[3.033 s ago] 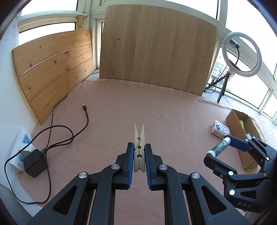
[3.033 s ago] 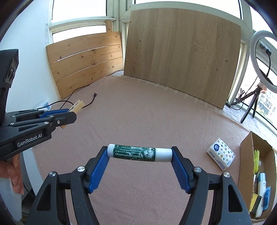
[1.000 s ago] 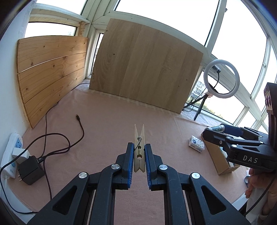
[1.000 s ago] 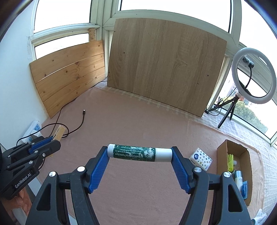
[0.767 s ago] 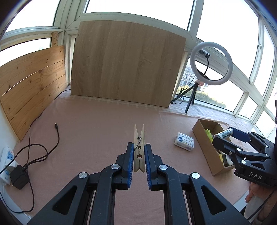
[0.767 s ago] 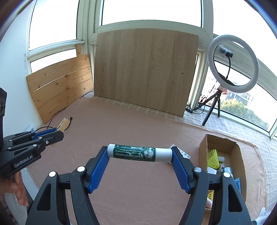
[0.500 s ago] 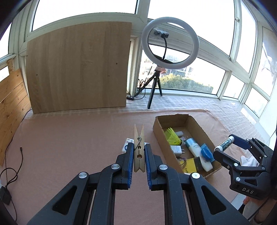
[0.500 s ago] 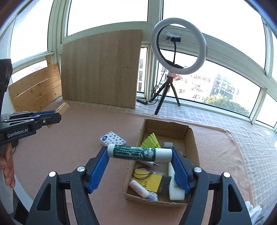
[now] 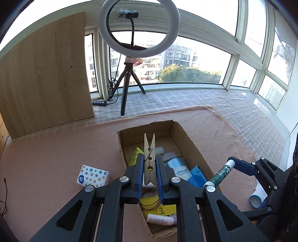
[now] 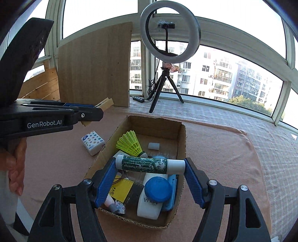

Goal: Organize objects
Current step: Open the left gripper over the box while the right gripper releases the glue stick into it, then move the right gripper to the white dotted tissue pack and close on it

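Wooden spring clothespin [image 9: 149, 160], pale and upright, is clamped in my left gripper [image 9: 150, 167] above the open brown cardboard box [image 10: 181, 141]. My right gripper [image 10: 150, 164] grips a green-and-white cylindrical tube [image 10: 150, 164] endwise. Only the right view shows the yellow plastic shuttlecock [image 10: 129, 143] clearly.

A ring light [image 9: 138, 29] on a black tripod [image 9: 126, 82] stands at twelve o'clock on the checked sill cloth [image 9: 214, 100], with a small camera [image 9: 128, 14] fixed inside the ring. Its cable remote [image 9: 99, 103] lies just beside the tripod's left foot. A wooden board [image 9: 44, 74] leans upright at ten o'clock. Wide windows [image 10: 232, 78] behind show apartment blocks [image 10: 223, 76] and trees [image 9: 186, 74]. A pink blanket [image 9: 46, 149] covers the near surface.
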The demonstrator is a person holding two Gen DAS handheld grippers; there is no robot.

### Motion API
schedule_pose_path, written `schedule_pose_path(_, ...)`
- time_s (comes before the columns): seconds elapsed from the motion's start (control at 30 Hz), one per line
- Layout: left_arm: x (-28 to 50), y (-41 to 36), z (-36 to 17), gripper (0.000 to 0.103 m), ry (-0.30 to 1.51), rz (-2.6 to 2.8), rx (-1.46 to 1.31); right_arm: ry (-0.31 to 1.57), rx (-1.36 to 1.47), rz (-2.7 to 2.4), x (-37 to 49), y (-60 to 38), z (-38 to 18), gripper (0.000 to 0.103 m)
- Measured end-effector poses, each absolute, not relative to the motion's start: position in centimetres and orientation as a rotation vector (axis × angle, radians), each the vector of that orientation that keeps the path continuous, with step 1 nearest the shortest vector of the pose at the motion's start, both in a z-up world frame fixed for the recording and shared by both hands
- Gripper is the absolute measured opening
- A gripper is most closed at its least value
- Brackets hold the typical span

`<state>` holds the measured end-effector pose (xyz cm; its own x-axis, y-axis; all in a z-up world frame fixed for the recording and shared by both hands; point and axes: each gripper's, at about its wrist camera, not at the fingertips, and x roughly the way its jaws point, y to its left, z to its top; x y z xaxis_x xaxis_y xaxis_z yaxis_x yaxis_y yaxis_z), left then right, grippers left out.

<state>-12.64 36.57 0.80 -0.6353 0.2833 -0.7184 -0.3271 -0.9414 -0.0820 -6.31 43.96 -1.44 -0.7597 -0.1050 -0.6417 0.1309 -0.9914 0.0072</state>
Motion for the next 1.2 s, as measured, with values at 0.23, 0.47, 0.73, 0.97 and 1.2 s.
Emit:
schedule_pose_path(0.23, -13.2, 34.7, -0.4, 0.093, 0.121, 2.701, -1.130, 0.023, 1.122, -2.769, -6.6, 44.5, -3.6, 0.069)
schedule_pose_path(0.47, -12.5, 27.0, -2.8, 0.093, 0.027, 2.742, -1.278, -0.041, 1.147, -2.752, -6.6, 42.7, -3.7, 0.069)
schedule_pose_path(0.73, -9.3, 16.1, -3.7, 0.094, -0.102, 2.778, -1.321, -0.011, 1.154, -2.588, -7.6, 31.2, -4.1, 0.071)
schedule_pose_path(0.97, -5.1, 7.0, -4.4, 0.094, -0.211, 2.757, -1.318, -0.128, 1.426, -2.520, -12.5, 24.3, -10.7, 0.071)
schedule_pose_path(1.2, -2.5, -1.2, -5.5, 0.094, -0.368, 2.776, -1.345, 0.124, 1.569, -2.564, -17.5, 24.0, -12.5, 0.070)
